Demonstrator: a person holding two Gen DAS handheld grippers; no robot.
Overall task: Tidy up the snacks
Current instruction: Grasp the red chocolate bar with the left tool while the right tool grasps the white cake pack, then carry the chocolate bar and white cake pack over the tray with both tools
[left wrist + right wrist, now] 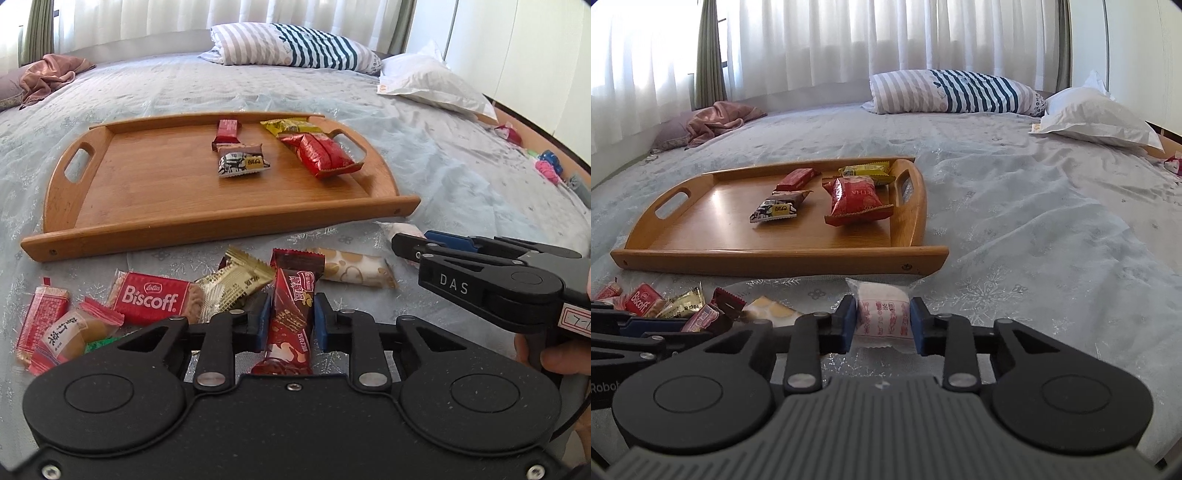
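Now both my grippers are closed on snacks lying on the bedspread (1015,206) just in front of the wooden tray (207,225): my left gripper (291,317) pinches a long dark-red wafer bar (291,314), my right gripper (882,321) squeezes a white wrapped cake (882,314). To do this well, I'd lift each straight up, clear the tray's near rim, and set them on bare wood beside the five packets I count already inside. About six loose snacks lie by the bar; overlap makes that count unsure.

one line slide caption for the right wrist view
Right gripper shut on a white snack packet before the wooden tray.
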